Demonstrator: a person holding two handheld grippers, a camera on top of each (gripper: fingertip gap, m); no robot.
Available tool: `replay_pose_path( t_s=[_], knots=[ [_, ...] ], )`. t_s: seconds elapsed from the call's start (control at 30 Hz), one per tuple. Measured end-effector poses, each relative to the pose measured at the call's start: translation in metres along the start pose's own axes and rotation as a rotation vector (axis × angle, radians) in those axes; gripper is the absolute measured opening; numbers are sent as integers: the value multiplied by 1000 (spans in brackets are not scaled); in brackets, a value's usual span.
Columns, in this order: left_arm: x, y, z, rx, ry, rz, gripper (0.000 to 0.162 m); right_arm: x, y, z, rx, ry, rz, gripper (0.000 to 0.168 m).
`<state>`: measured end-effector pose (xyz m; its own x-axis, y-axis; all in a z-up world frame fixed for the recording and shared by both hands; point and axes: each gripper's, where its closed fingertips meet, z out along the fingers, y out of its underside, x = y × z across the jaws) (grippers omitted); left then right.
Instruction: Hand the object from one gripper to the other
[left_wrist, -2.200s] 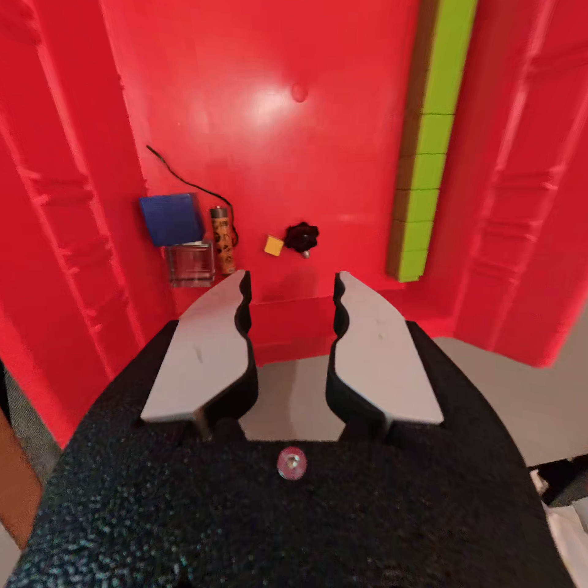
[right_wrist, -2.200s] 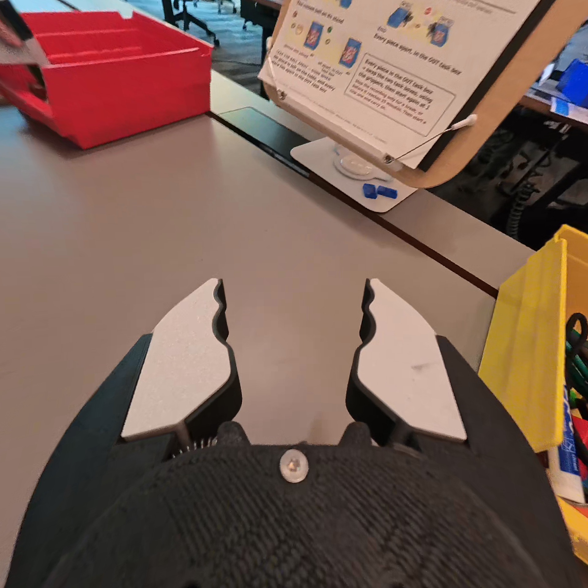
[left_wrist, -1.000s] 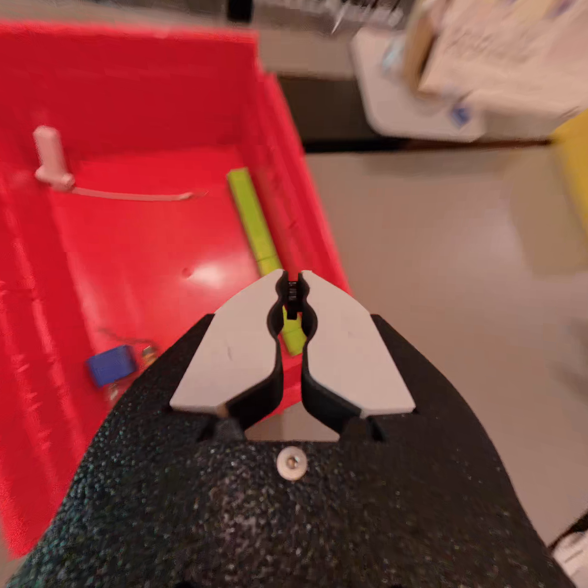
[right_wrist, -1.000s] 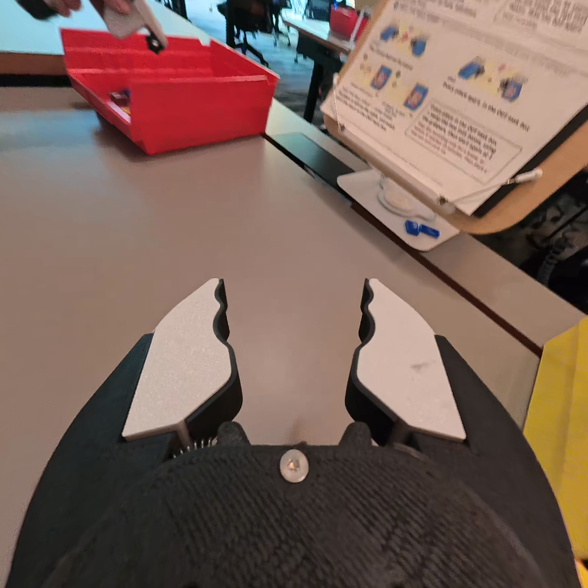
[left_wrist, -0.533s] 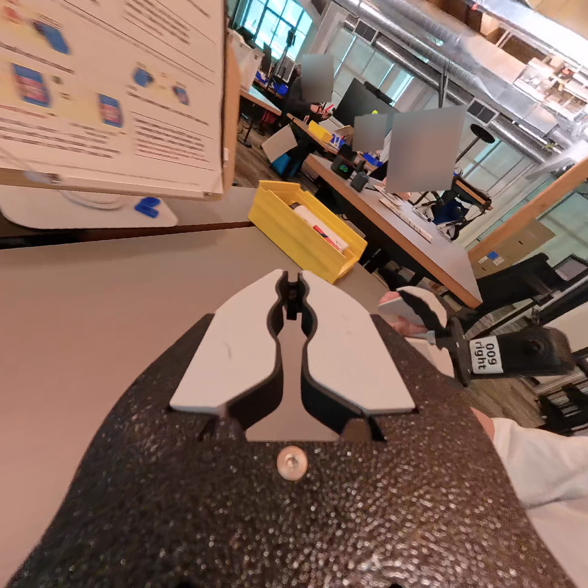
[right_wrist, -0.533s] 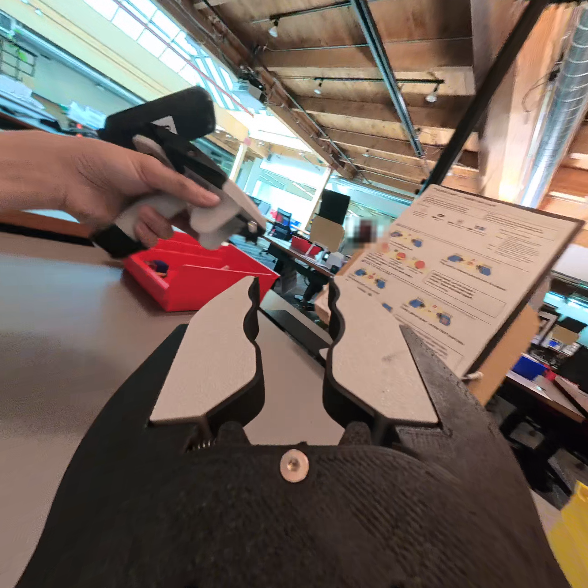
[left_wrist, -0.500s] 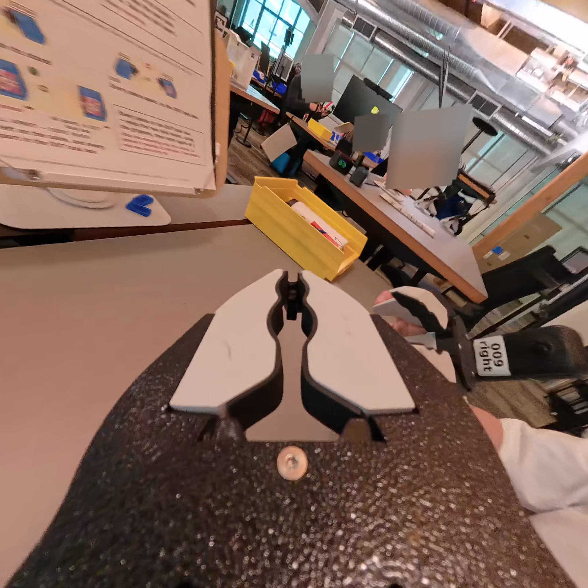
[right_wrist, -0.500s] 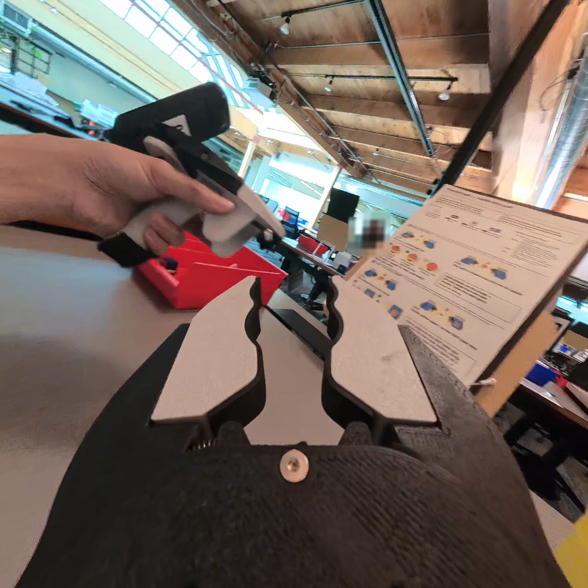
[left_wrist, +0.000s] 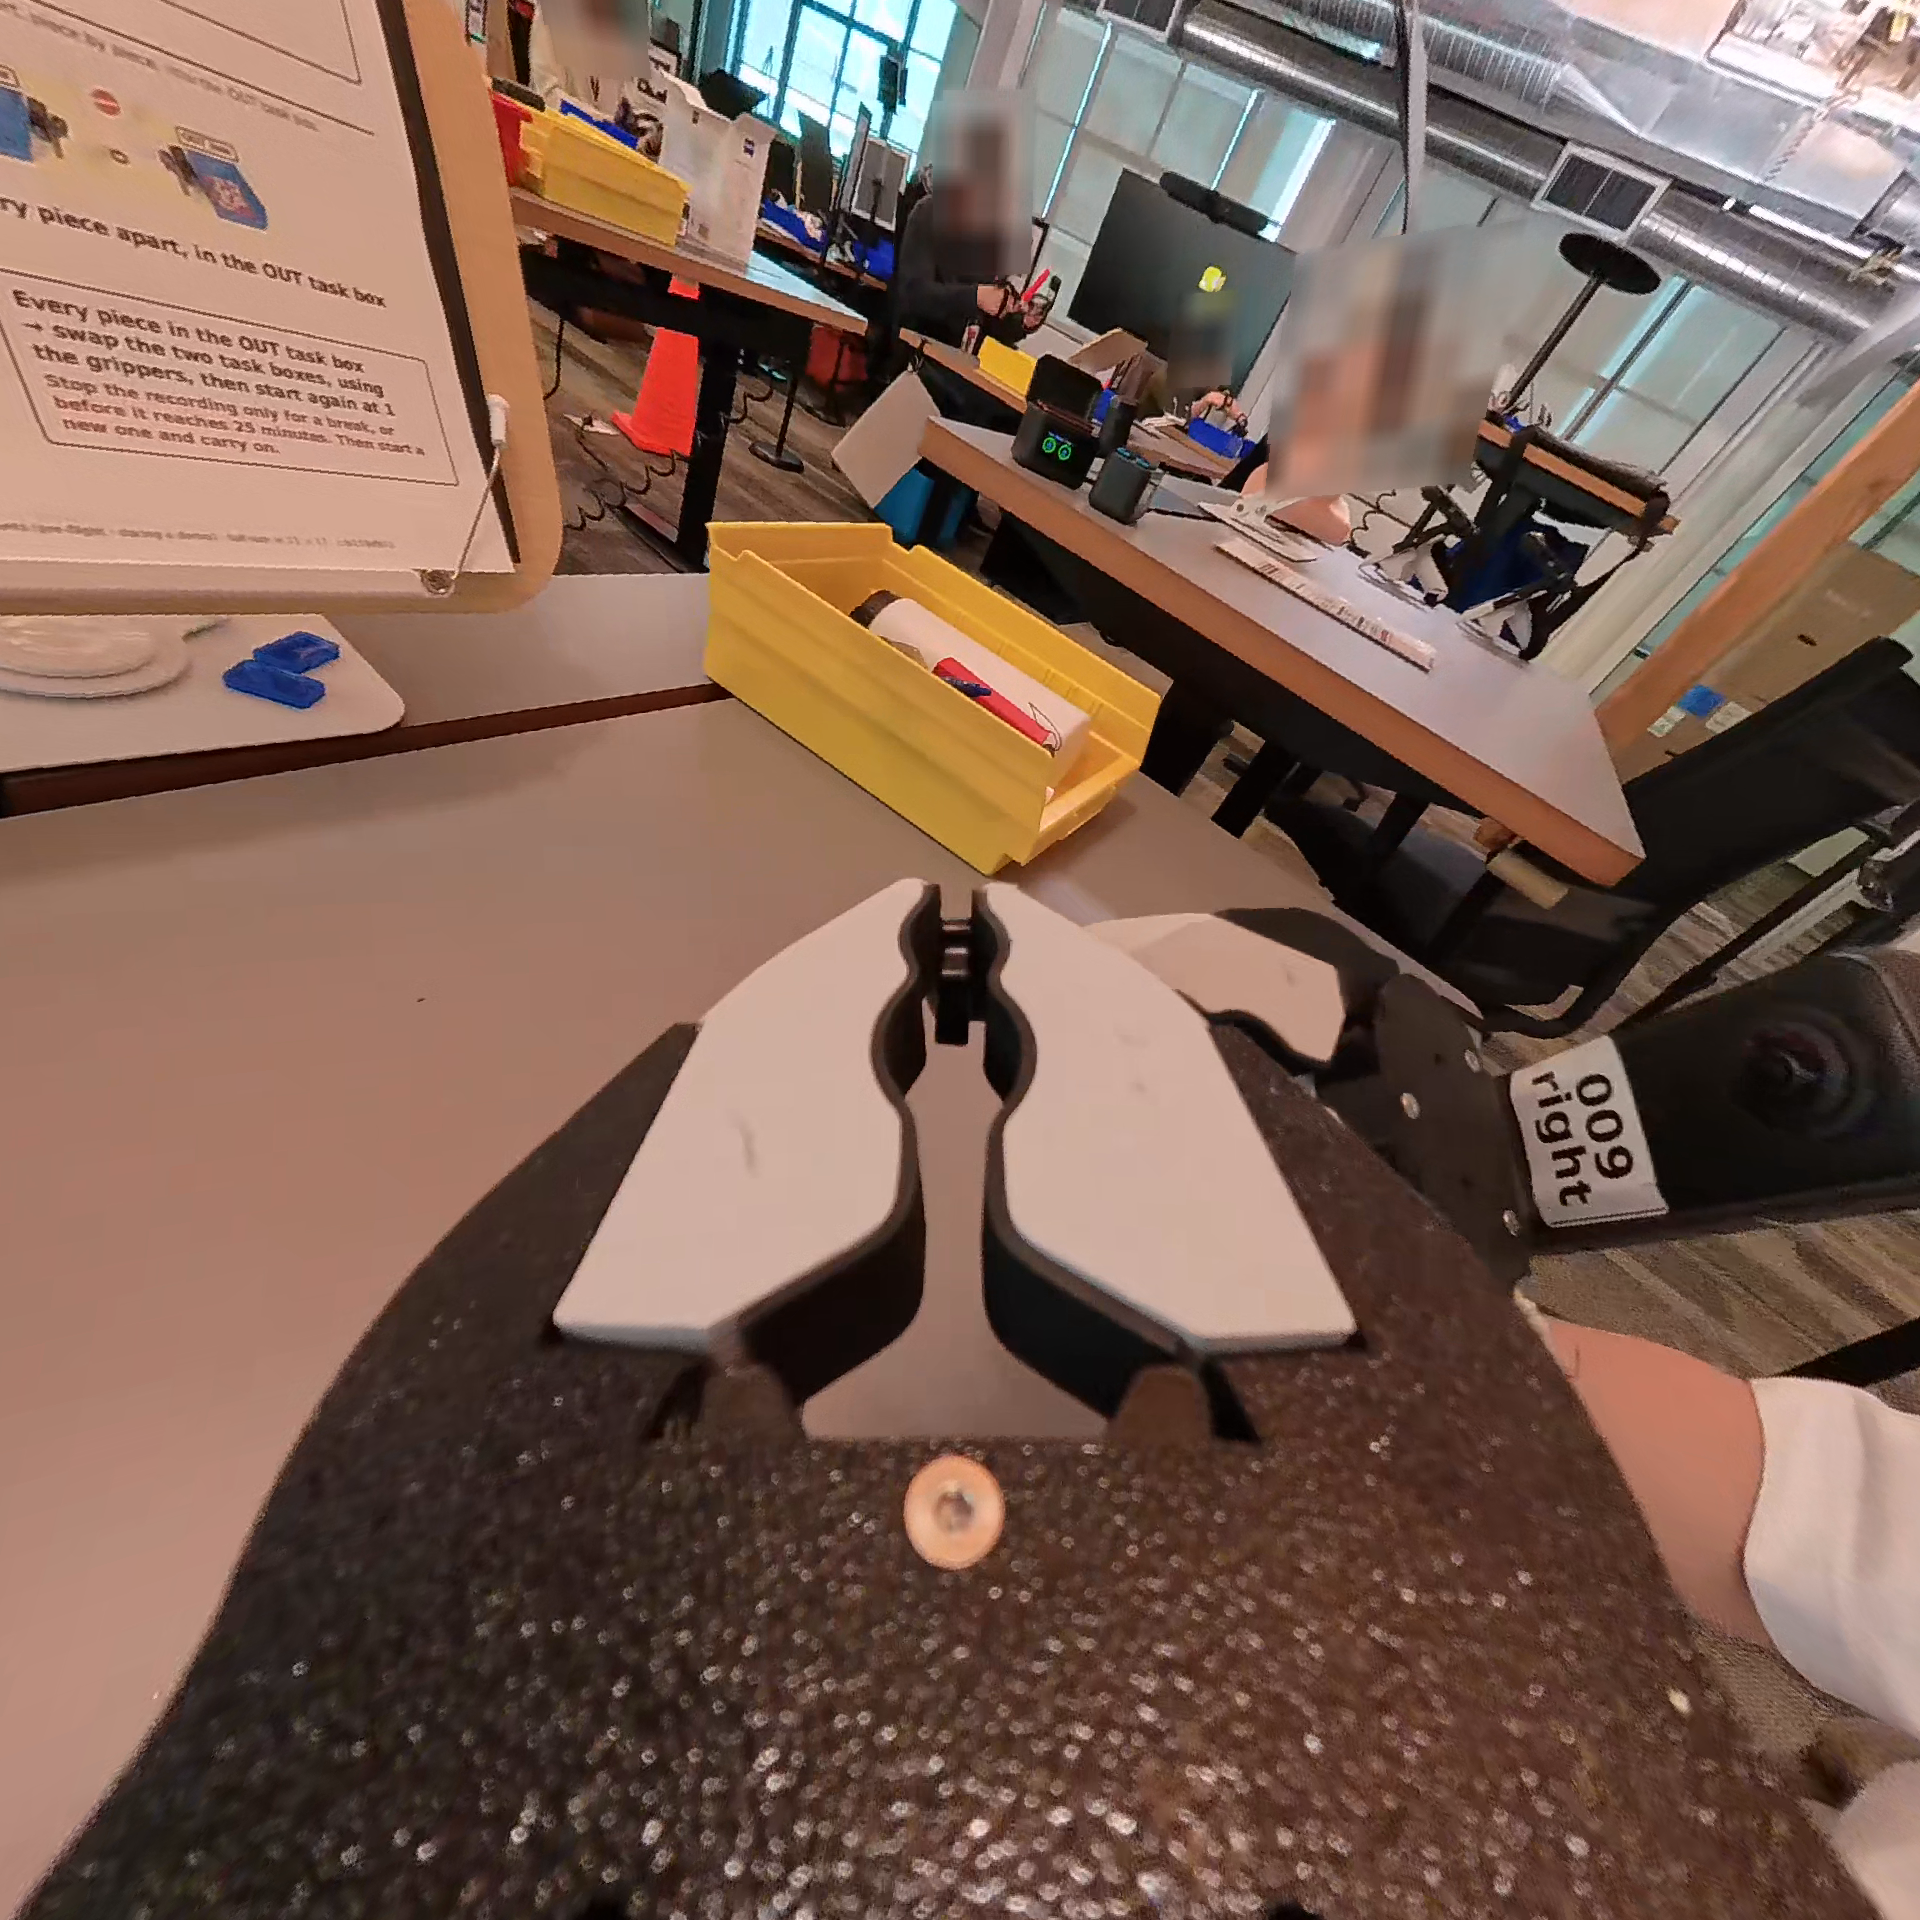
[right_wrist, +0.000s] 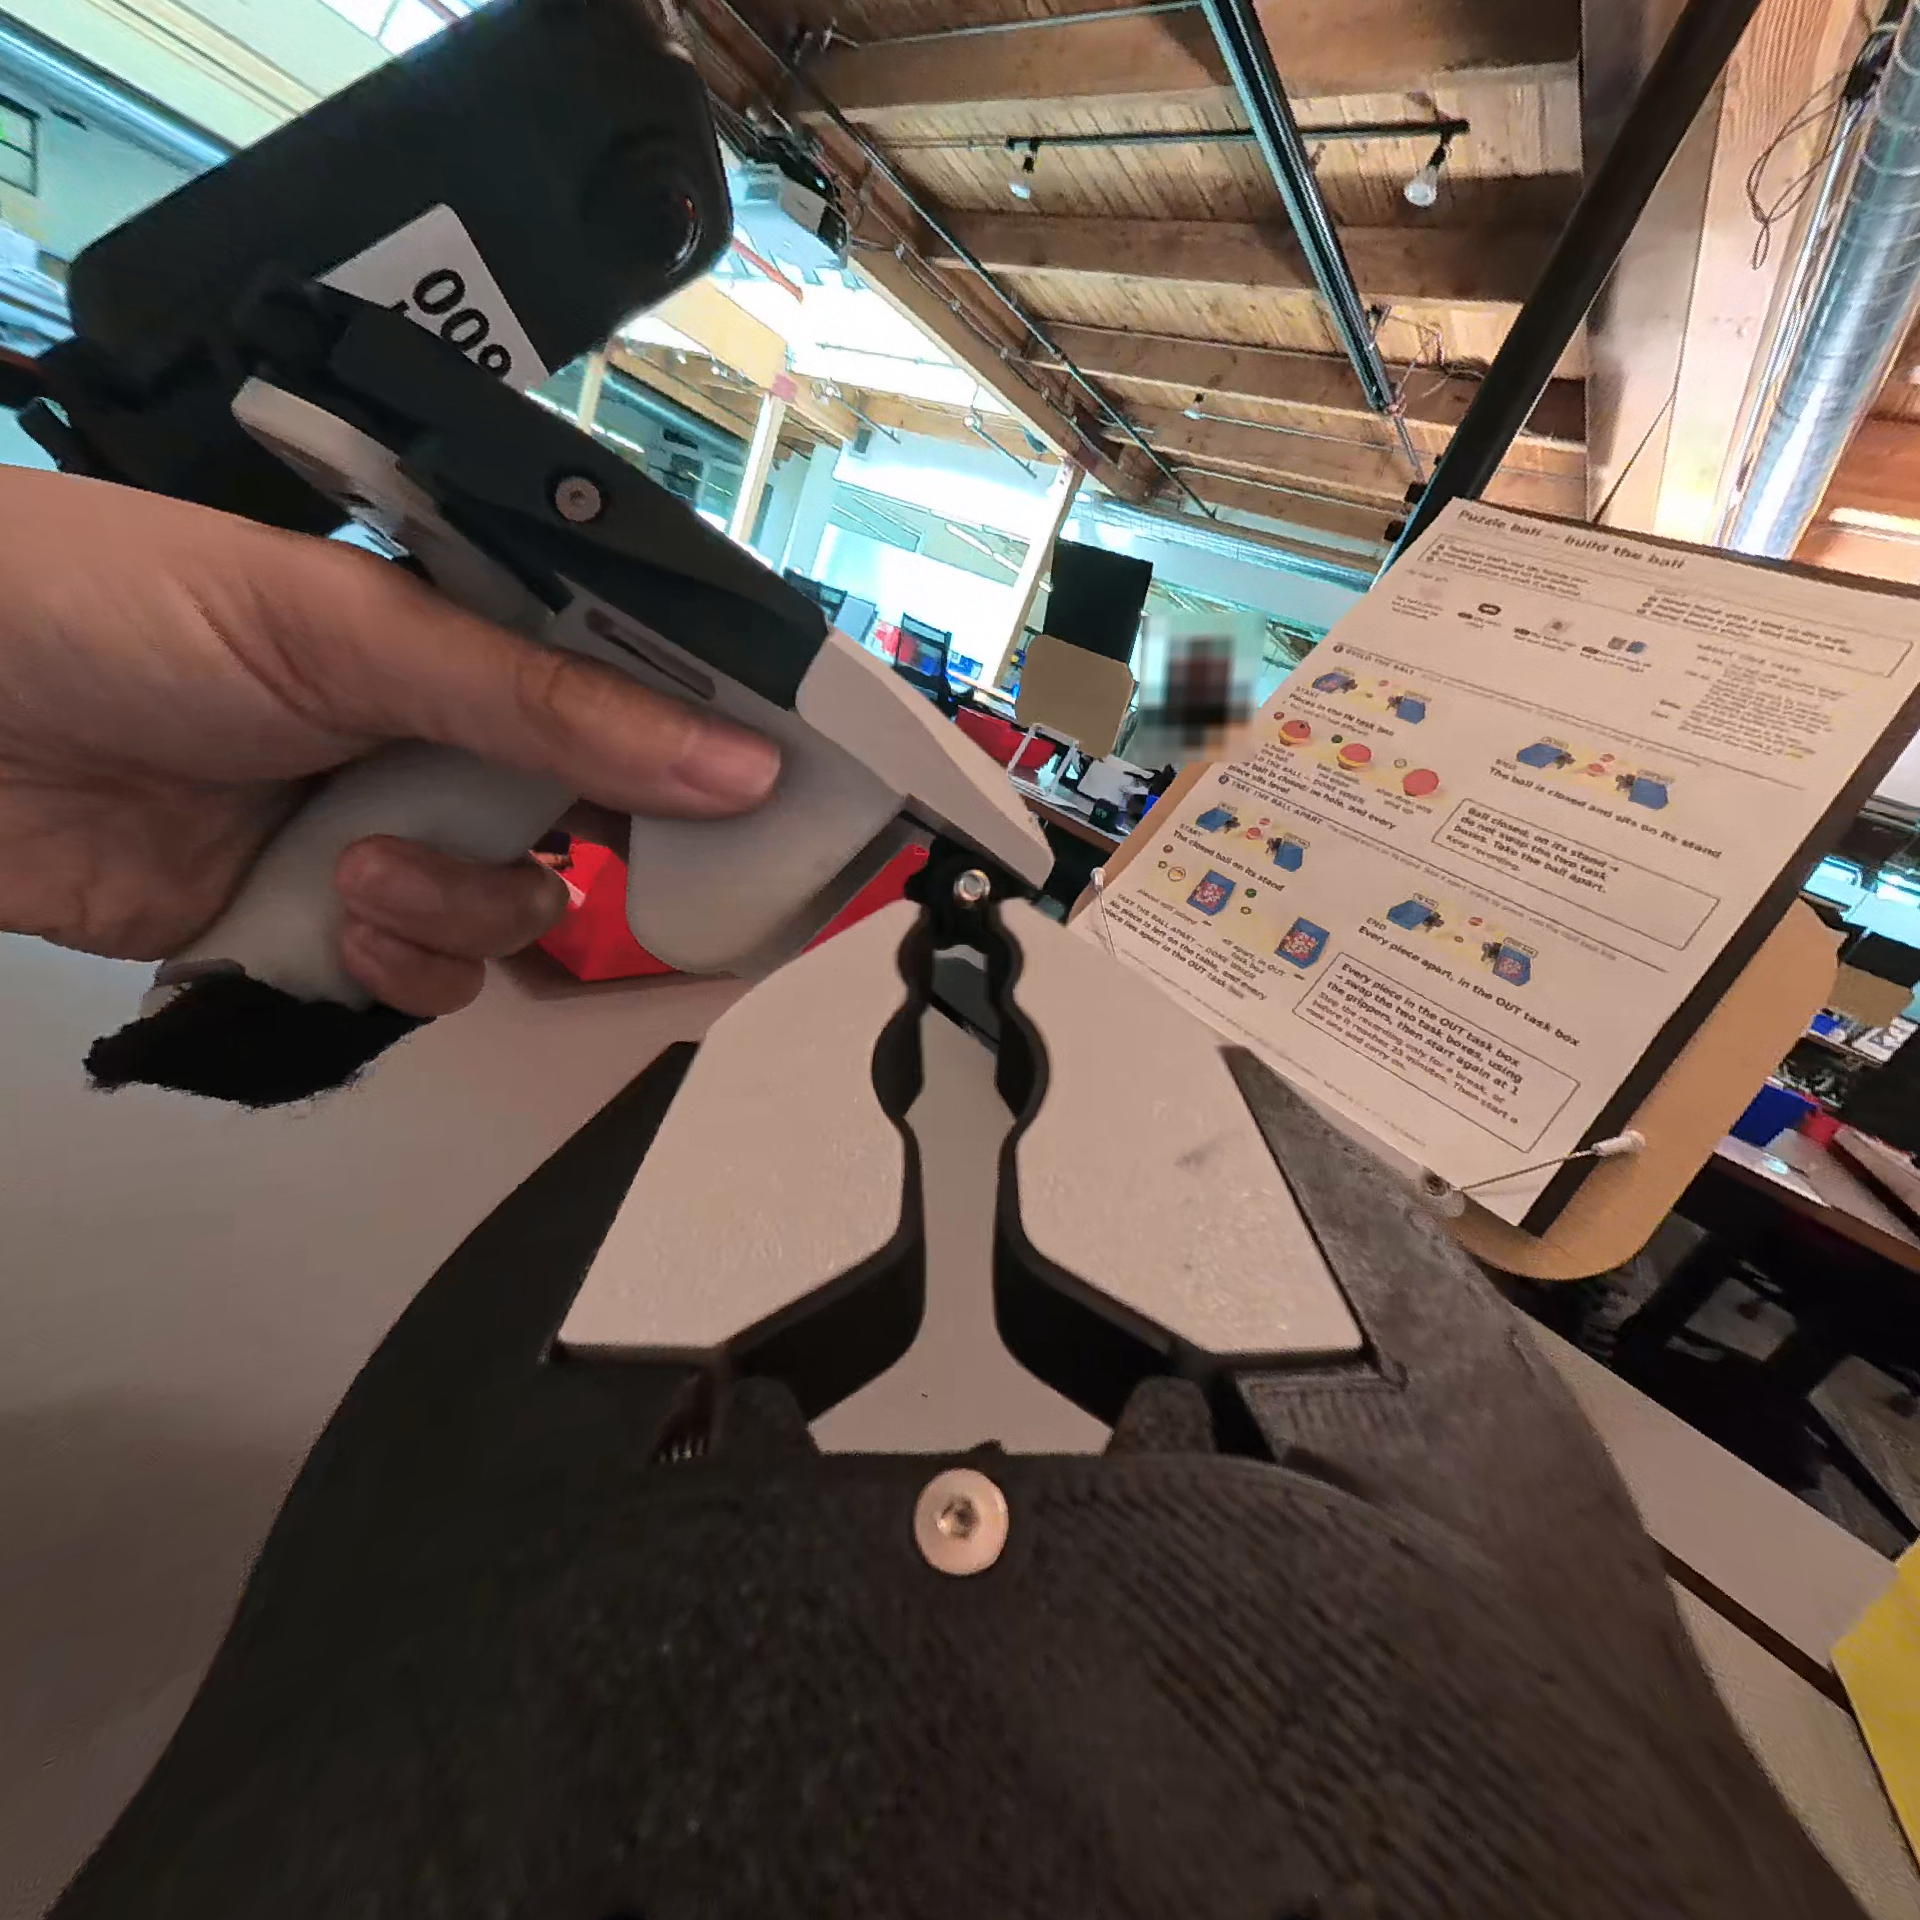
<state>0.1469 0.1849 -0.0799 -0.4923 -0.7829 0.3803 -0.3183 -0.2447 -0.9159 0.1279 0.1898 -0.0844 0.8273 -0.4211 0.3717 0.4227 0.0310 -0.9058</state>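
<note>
A small black knob with a silver screw (right_wrist: 971, 888) is held in the air above the grey table (left_wrist: 312, 987). My left gripper (left_wrist: 953, 925) is shut on the knob (left_wrist: 951, 971). It enters the right wrist view from the left (right_wrist: 987, 862), held by a hand (right_wrist: 260, 727). My right gripper (right_wrist: 958, 920) has its fingers closed to a narrow gap, with the knob's lower part between the tips. It also shows in the left wrist view (left_wrist: 1143, 940), coming in from the right, its tips hidden behind my left finger.
A yellow bin (left_wrist: 894, 717) with a white and red thing inside stands at the table's far right. An instruction board (right_wrist: 1507, 831) on a stand is behind the grippers. A red bin (right_wrist: 592, 935) lies far left behind the hand. Two blue pieces (left_wrist: 281, 665) lie on the stand's base. Both grippers' tips are close together, under 4 cm apart.
The left gripper picked the knob from the red bin and carried it to the right gripper. The right gripper's fingers have narrowed from wide open onto the knob.
</note>
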Motion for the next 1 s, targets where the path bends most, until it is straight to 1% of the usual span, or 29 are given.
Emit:
replay_pose_path(
  t_s=[0.07,0.17,0.3,0.33,0.37,0.43,0.5,0.53,0.63,0.77,0.8,0.87,0.93,1.0],
  knots=[
    [2,0,-1,1,-8,14,5,2,-1,-1,12,7,9,0],
    [3,0,-2,-1,-27,38,5,1,-2,-2,2,-32,30,0],
    [1,-3,-2,25,-42,34,5,3,-7,-6,30,-8,25,0],
    [1,-3,-2,25,-45,36,5,1,-9,-7,41,-16,39,10],
    [1,-2,-1,24,-46,36,5,1,-8,-7,35,-15,55,16],
    [2,0,1,15,-45,40,5,6,-8,-8,34,9,56,14],
    [3,1,4,11,-50,50,5,6,-8,-8,33,0,62,12],
    [4,2,5,8,-56,56,5,6,-6,-7,15,-5,59,7],
    [2,3,7,6,-71,68,5,7,-2,-6,-8,-16,47,5],
    [8,1,5,36,-17,78,6,7,-7,-9,13,-38,49,5],
    [8,0,3,45,-11,97,14,8,-8,-11,24,-47,61,5],
    [8,-1,-2,52,-4,137,38,10,-12,-18,70,-104,127,5],
    [18,3,-8,38,94,172,38,15,-15,-27,119,-165,225,5],
    [35,14,-13,-5,256,171,36,15,-17,-37,177,-272,300,5]
  ],
)
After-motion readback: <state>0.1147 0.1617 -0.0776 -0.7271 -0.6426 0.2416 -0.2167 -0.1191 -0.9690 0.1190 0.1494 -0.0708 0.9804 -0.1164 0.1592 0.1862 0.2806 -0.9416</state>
